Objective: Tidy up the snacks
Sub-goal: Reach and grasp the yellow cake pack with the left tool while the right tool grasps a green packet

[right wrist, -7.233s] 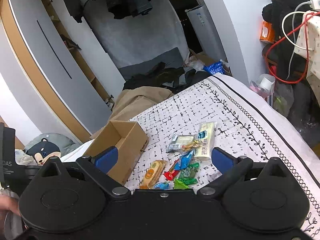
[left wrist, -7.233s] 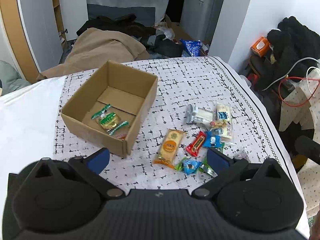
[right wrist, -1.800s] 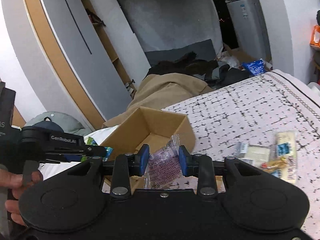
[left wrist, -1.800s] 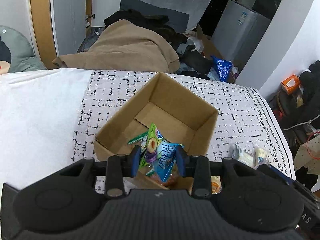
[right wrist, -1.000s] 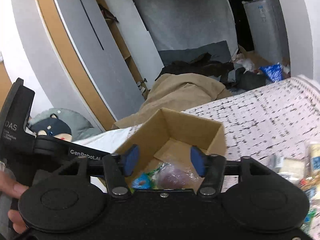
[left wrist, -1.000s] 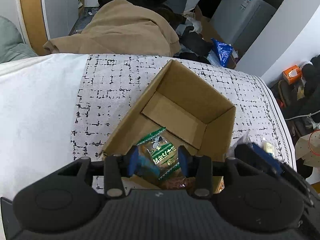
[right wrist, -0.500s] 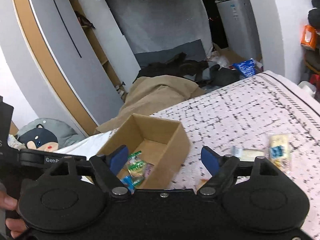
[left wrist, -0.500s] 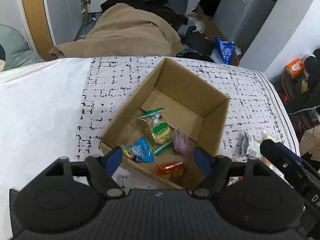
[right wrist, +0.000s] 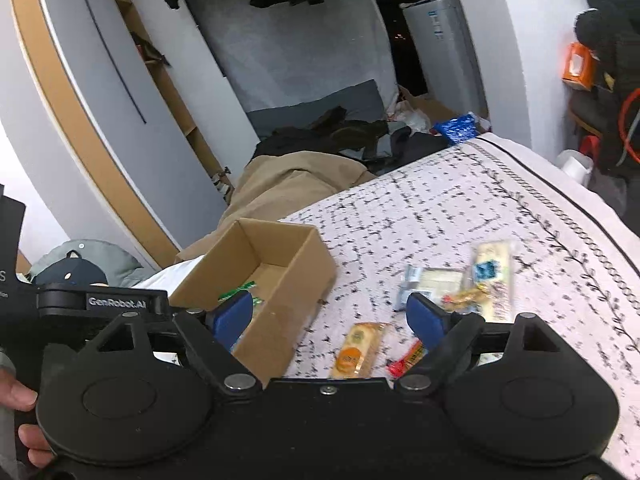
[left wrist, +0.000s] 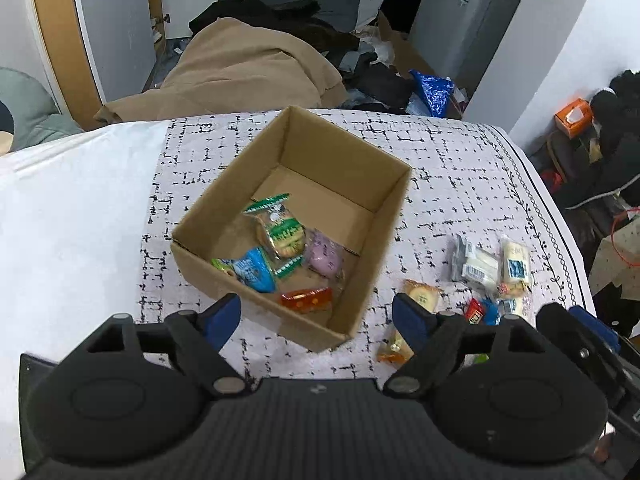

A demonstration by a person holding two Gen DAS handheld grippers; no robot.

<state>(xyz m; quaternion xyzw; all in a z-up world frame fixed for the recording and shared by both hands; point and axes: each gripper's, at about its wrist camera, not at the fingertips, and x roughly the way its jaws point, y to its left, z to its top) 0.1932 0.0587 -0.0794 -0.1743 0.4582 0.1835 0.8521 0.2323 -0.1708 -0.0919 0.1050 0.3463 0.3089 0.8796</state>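
Now both claws opening, empty; left claw (left wrist: 316,316) above snack-filled box (left wrist: 384,216).

the box (left wrist: 372,268) sits on the surface (left wrist: 460,168) with several snack packets (left wrist: 280,232) inside; more loose packets (left wrist: 492,268) lie to its right.

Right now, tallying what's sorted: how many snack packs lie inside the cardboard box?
4 visible: green cookie pack mid-floor, purple pack beside it, blue pack and orange pack by the near wall, which may hide more.
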